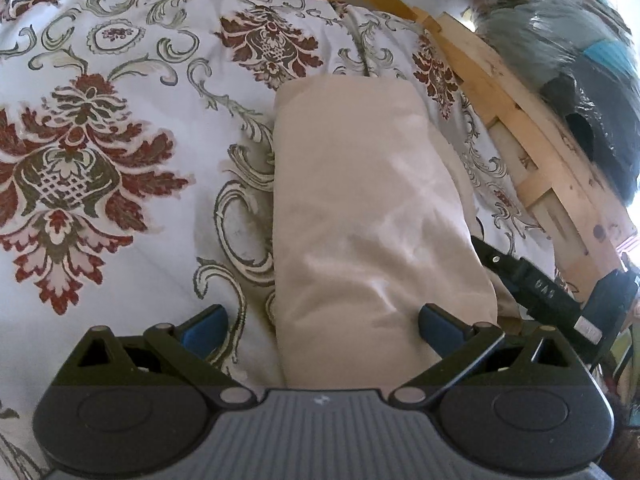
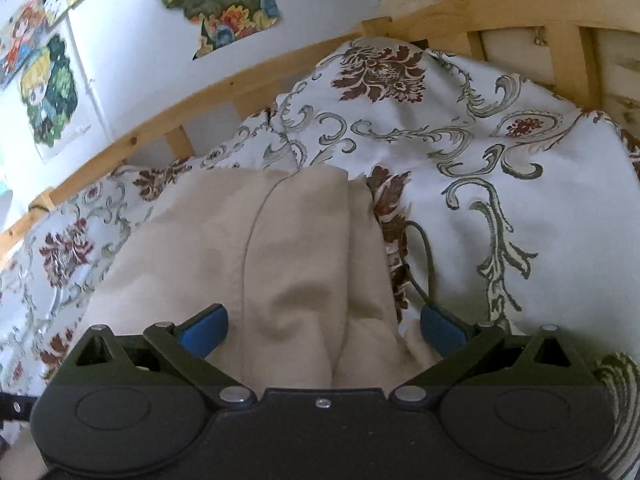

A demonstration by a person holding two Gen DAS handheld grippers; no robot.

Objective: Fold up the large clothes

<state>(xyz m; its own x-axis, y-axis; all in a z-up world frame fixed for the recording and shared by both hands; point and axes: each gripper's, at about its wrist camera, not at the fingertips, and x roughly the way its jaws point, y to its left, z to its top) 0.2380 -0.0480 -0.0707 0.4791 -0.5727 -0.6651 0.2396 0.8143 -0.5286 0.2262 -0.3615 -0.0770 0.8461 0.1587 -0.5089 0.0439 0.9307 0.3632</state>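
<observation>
Both our left claw and right claw gape wide over the beige folded cotton garment; we should pinch matching corners evenly, keeping layers aligned on the floral bedspread.

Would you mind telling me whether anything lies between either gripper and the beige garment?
Nothing visible does: the open left gripper and open right gripper each already straddle the beige garment on the floral bedspread.

Floral bedspread, wooden bedframe, wall posters.
</observation>
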